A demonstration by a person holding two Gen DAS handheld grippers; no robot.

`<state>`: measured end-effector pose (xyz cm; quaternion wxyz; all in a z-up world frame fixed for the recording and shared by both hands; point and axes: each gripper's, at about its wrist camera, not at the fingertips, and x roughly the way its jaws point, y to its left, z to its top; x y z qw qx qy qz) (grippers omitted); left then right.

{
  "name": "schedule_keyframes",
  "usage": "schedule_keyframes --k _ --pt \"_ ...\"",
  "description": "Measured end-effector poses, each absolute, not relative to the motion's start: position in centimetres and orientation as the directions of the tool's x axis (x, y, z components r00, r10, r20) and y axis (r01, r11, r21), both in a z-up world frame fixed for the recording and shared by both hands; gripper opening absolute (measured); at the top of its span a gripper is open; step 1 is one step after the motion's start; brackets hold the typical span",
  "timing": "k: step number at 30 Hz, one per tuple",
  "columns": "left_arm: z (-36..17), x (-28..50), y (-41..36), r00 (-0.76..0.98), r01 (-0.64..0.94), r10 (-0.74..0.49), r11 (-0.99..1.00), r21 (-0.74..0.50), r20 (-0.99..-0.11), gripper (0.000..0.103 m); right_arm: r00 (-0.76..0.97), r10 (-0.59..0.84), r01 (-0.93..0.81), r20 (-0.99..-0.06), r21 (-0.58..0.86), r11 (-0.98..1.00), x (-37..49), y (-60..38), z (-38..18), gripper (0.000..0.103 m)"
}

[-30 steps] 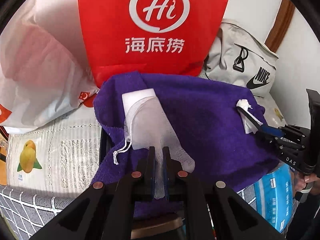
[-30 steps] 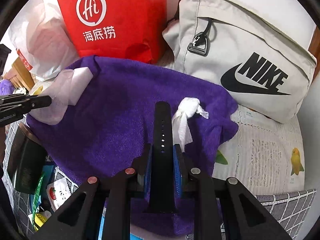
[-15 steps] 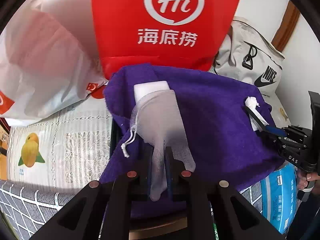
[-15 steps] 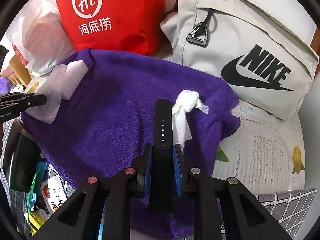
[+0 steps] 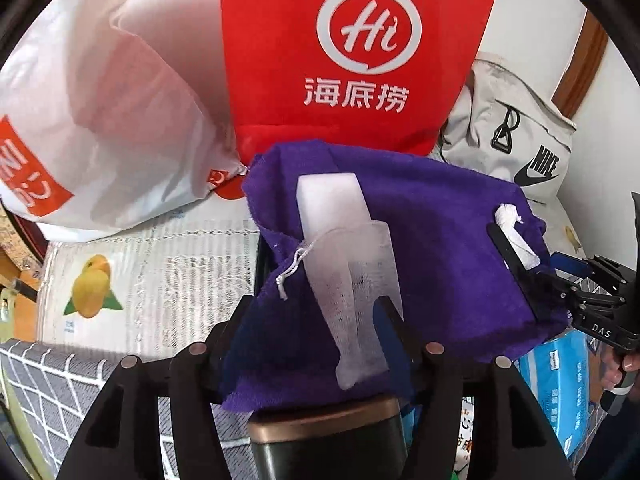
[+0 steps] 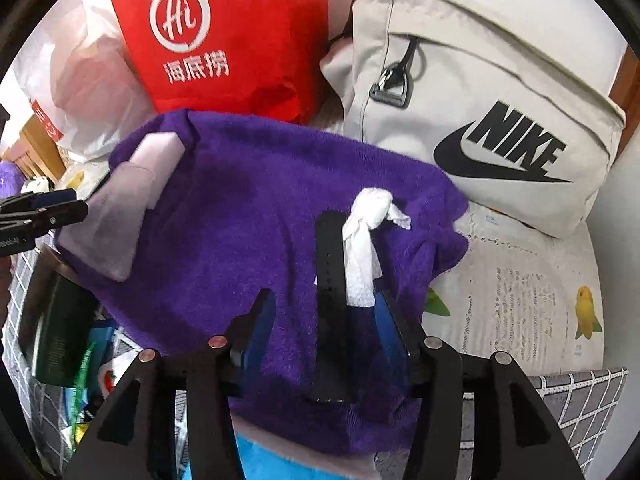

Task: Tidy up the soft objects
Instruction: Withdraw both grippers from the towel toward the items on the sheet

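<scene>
Both tongs parted since earlier frame, jaws opening. Left tongs (image 5: 320, 316) straddle mesh pouch (image 5: 352, 288), right tongs (image 6: 324, 320) straddle black strap (image 6: 331, 300) and tissue (image 6: 362, 256), all on purple towel (image 6: 240, 232).

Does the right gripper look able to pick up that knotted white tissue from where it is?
Probably yes. The knotted white tissue lies on the purple towel, between the opening fingers of the right gripper, uncovered. The black strap alongside might get caught too.

Towel (image 6: 248, 240) spread centre; mesh pouch (image 5: 352, 280) on left part, strap (image 6: 332, 280) and tissue (image 6: 364, 248) on right; shopping bag (image 5: 352, 52) and backpack (image 6: 480, 92) behind.
</scene>
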<state>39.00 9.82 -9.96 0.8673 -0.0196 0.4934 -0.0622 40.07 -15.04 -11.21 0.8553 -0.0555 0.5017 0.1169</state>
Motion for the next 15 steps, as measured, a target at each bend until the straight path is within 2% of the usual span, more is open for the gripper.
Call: schedule_keyframes --k 15 --pt "-6.4 31.5 10.4 0.556 0.058 -0.095 0.995 -0.075 -0.826 0.057 0.529 0.191 -0.274 -0.827 0.046 0.961 32.5 -15.1 -6.5 0.051"
